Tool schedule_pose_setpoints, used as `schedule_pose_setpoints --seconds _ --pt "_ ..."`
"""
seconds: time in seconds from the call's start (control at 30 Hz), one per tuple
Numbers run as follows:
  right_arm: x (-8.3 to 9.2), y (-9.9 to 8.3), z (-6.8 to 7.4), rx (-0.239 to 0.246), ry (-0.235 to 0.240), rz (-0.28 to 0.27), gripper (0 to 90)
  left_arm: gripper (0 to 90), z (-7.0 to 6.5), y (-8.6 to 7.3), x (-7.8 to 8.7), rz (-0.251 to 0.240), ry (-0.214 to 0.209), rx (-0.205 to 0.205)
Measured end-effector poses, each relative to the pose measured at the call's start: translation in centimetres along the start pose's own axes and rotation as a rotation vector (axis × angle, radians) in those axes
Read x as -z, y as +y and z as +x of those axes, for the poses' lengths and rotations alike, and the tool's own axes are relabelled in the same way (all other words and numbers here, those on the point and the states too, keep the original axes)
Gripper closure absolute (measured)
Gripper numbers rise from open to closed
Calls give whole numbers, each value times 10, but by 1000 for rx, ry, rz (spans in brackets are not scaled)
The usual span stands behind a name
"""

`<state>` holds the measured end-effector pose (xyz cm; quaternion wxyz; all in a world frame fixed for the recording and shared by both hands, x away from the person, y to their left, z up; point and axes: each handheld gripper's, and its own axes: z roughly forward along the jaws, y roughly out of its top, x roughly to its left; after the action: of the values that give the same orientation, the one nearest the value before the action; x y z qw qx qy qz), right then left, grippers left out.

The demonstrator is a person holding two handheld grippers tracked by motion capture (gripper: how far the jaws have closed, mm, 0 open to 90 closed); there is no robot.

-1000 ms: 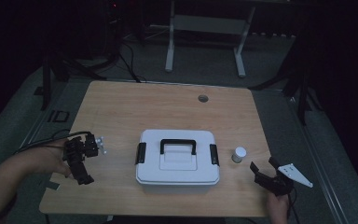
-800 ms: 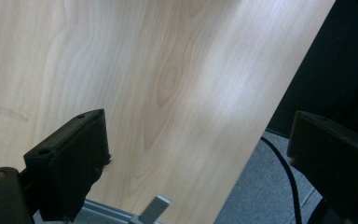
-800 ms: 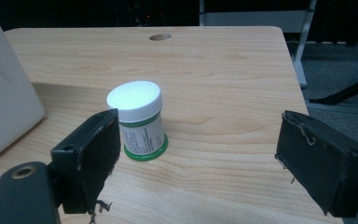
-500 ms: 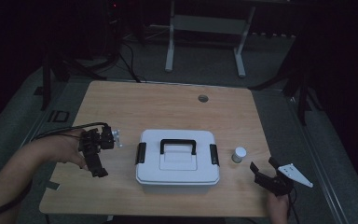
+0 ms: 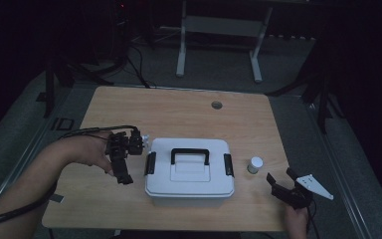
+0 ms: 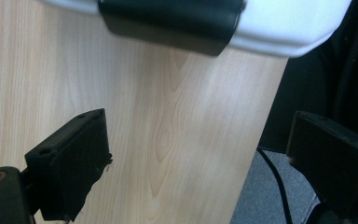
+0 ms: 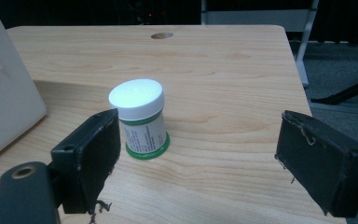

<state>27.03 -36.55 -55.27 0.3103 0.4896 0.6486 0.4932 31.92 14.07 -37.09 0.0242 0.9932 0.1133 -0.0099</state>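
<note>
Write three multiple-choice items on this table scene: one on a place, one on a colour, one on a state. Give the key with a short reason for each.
1. Where does the small bottle stand?
A. right of the white box
B. on the box's lid
C. beside the table's hole

2. What colour is the box's handle?
A. white
B. black
C. green

3. How do the right gripper jaws stand?
A. shut on the bottle
B. shut on nothing
C. open, with the bottle ahead of them

Key: 1 A, the high view shows the bottle on the wood just off the box's right end. 2 B, the handle is dark against the white lid. 3 C, the right gripper view shows a wide gap and the bottle untouched.
</note>
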Motion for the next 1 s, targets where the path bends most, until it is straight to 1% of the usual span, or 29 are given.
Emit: schedule_pose_setpoints --seconds 0.17,0.2,0.23,0.27,0.3,0.37,0.4,0.47,0.5,0.67,0.73,0.8,0.87,0.9,1.0 --pt "0 0 0 -1 0 0 133 55 0 13 2 4 2 -19" --pt "0 0 0 -1 1 -1 133 55 1 15 2 3 -4 -23" --pt "0 0 0 -1 1 -1 133 54 1 15 2 3 -4 -23" --pt "0 0 0 -1 2 -1 133 54 1 20 2 7 3 -33" --pt "0 0 0 -1 2 -2 133 55 2 23 2 5 -8 -35" --pt "0 0 0 -2 3 -1 133 55 2 26 2 7 -7 -40" --pt "0 0 0 0 4 -1 133 55 2 31 2 6 -8 -49" --pt "0 0 0 0 4 -1 133 55 2 34 2 3 -11 -52" --pt "0 0 0 2 5 0 133 55 3 41 2 2 -5 -64" --pt "0 0 0 5 6 -1 133 55 3 57 1 -4 -8 -87" --pt "0 0 0 4 8 -1 133 55 3 64 1 -9 -18 -97" --pt "1 0 0 1 8 1 133 54 3 71 0 -9 -12 -106" --pt "1 0 -1 -5 10 1 133 55 3 73 -1 -11 -11 -110" --pt "1 0 -1 -9 11 -2 133 54 5 79 -2 -8 -3 -118" --pt "2 -1 -2 -15 13 -6 133 55 8 86 -4 -8 -2 -123"
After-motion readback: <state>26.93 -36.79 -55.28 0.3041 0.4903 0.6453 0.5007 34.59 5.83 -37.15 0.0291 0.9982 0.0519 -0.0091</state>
